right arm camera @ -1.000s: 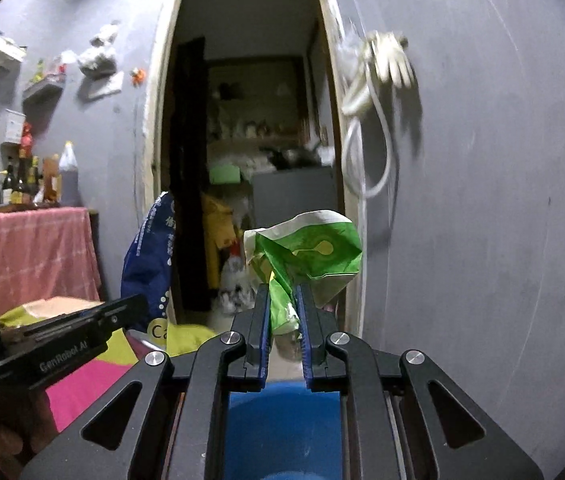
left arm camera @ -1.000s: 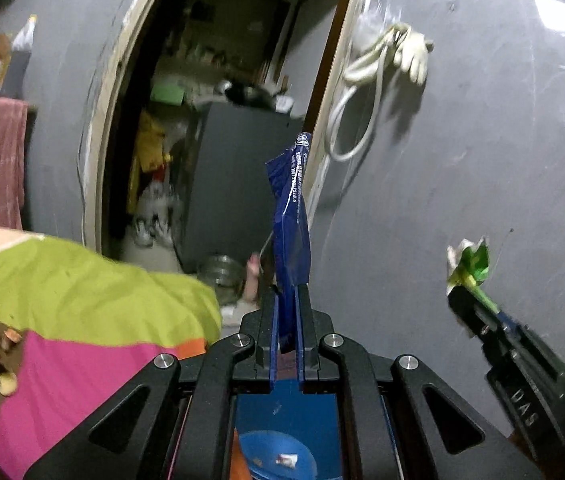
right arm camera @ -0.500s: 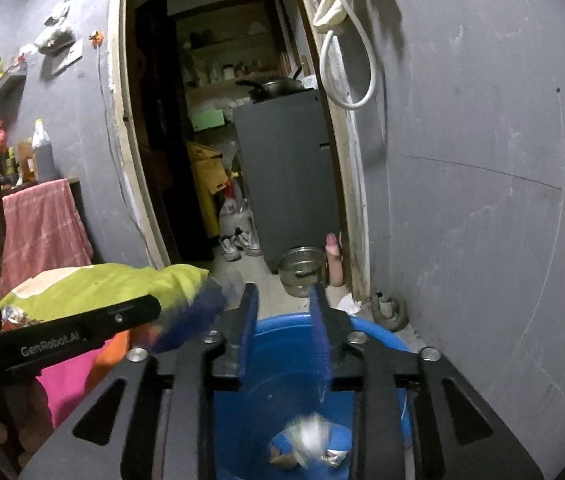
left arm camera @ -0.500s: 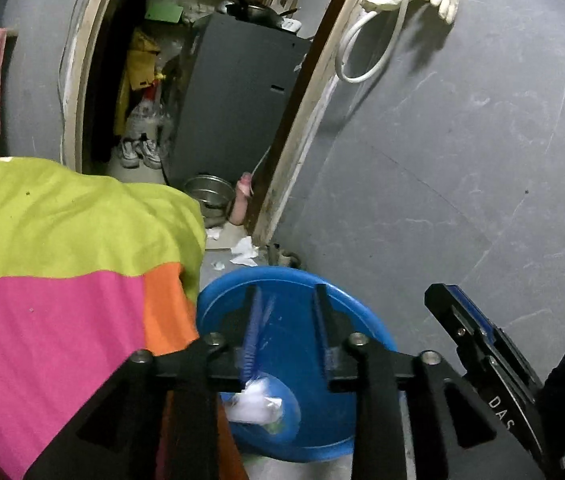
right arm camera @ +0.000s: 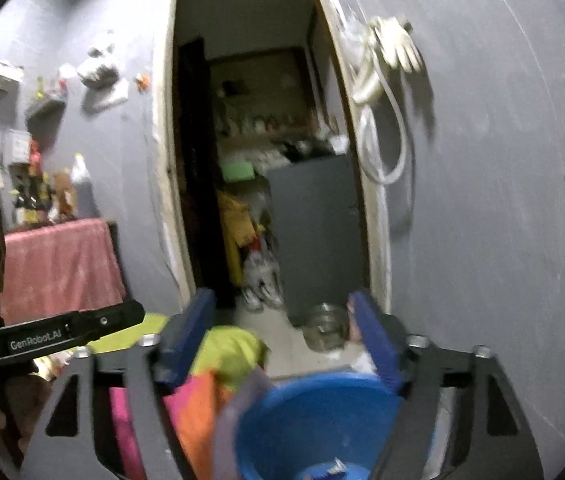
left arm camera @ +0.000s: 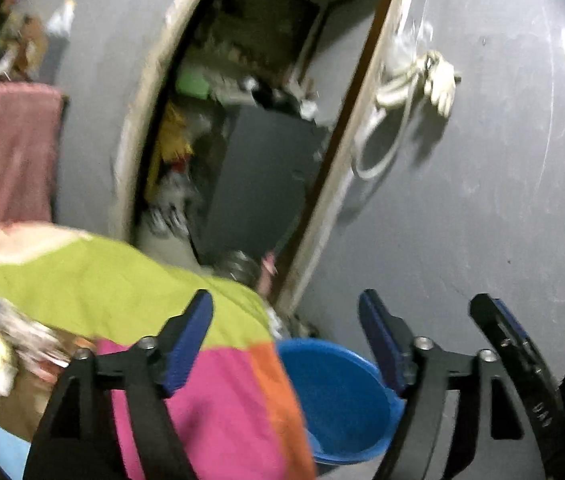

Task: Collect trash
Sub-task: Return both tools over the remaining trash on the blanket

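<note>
Trash wrapper point(right arm camera: 332, 469) in blue tub point(right arm camera: 314, 412) blurred, perhaps cut off, my left gripper point(left arm camera: 286, 340) and right gripper point(right arm camera: 282, 334) just spread, nothing between.

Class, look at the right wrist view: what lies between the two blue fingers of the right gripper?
Nothing is gripped: the right gripper, jaws just opened, frames the colourful cloth's edge, bare floor and the blue tub below.
</note>
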The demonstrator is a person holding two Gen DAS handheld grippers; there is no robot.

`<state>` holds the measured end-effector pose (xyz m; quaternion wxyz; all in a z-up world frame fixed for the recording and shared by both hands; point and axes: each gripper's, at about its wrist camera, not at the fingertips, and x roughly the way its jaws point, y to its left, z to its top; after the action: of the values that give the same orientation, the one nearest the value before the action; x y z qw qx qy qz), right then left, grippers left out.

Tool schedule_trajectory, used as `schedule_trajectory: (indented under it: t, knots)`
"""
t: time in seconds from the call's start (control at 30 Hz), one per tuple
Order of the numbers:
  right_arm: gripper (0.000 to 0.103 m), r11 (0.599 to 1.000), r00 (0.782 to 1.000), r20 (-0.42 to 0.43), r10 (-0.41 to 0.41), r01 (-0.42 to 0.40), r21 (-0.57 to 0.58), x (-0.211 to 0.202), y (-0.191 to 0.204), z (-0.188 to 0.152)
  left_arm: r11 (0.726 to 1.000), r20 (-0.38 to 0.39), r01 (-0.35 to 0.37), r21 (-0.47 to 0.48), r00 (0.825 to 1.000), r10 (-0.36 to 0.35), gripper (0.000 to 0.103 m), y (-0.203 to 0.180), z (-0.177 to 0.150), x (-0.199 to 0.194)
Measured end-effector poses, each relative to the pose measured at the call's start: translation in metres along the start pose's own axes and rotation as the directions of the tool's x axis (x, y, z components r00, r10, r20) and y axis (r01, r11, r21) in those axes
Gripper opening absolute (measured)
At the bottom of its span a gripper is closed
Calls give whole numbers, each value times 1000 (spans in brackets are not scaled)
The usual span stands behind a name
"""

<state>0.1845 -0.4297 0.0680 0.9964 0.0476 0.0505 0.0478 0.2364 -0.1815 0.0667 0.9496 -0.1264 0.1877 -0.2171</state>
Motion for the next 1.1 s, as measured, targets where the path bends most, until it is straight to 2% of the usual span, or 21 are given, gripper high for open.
schedule_trajectory:
  t: [0.07, 0.13, 0.2, 0.23, 0.43, 0.6, 0.73, 0.8, 0.97, 1.1]
  knots:
    - [82, 1000, 999, 22, 24, -24, -7, -3, 15, 8, 1000, 34, -29, 10, 999, 29, 83, 12, 7, -20]
    - [88, 998, 997, 50, 55, -54, -9, -6, 34, 14, 998, 78, -67, 2, 995, 67, 94, 29, 14, -44]
    - [96, 997, 994, 75, 78, -77, -17, -10, 52, 18, 994, 112, -108, -11, 988, 108, 101, 43, 17, -62]
    - [102, 996, 992, 85, 89, -87, -23, -13, 60, 19, 992, 128, -125, -20, 984, 127, 101, 52, 19, -72]
    - [103, 985, 979, 117, 168, -163, -50, -20, 110, 17, 973, 185, -229, -5, 956, 226, 101, 90, 17, -119]
    - [103, 972, 967, 112, 230, -222, -79, -20, 148, 3, 951, 194, -309, 14, 934, 301, 101, 119, 1, -146]
    - [103, 963, 963, 75, 258, -250, -98, -11, 172, -9, 933, 163, -359, 16, 922, 352, 101, 150, -14, -156]
    - [103, 958, 963, 34, 269, -263, -113, 0, 184, -16, 929, 137, -369, 14, 921, 363, 101, 165, -21, -158]
    - [103, 947, 954, -99, 283, -294, -130, 32, 198, -37, 925, 8, -381, 17, 925, 381, 101, 199, -36, -140]
    - [103, 938, 931, -217, 295, -325, -118, 61, 200, -52, 932, -98, -363, 10, 927, 362, 101, 216, -47, -116]
